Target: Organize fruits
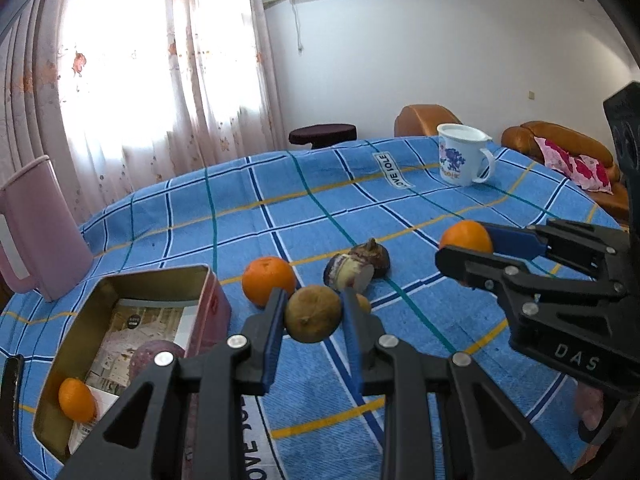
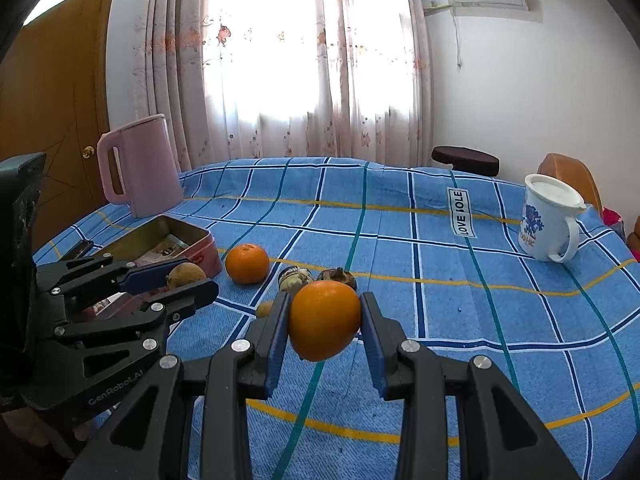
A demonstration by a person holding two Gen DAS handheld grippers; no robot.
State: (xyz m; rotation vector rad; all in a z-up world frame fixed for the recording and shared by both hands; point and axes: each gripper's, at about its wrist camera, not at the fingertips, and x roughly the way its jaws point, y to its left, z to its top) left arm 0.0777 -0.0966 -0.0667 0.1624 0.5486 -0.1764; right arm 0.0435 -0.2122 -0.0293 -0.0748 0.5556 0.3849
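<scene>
Left gripper point(image 1: 314, 312) is clamped on a brown fruit point(image 1: 314, 314), both blue pads touching its sides, fruit lifted clear of the cloth. You're holding it tilted down over the table, just right of the tin point(image 1: 168, 280); from the right wrist camera its fingers lie sideways, tips toward the tin's near corner.

Right gripper point(image 2: 325, 320) is clenched on an orange point(image 2: 324, 320), pads pressing both sides, also pitched down and off the cloth. It sits to the right of your left one, well apart, fingers aimed toward the middle of the table.

Count, oranges: four. One in the right gripper, one loose on the cloth point(image 1: 269, 286) just beyond the left fingertips, one inside the tin point(image 1: 77, 399) at its near end, none touching each other. That's three; correct the count to three.

Brown fruit: one held, plus a small yellow-brown piece point(image 2: 265, 309) on the cloth between the grippers. Two dark purple husked fruits point(image 1: 358, 266) lie touching each other past the loose orange; one shows a pale cut face.

Tin: one, open, lid off, paper lining inside, a purplish round thing point(image 1: 154, 356) next to its orange, can't tell what.

Further out: one pink kettle point(image 2: 138, 166) behind the tin, one white mug point(image 2: 550, 218) at the far right, both upright on the blue checked cloth point(image 2: 440, 300).
</scene>
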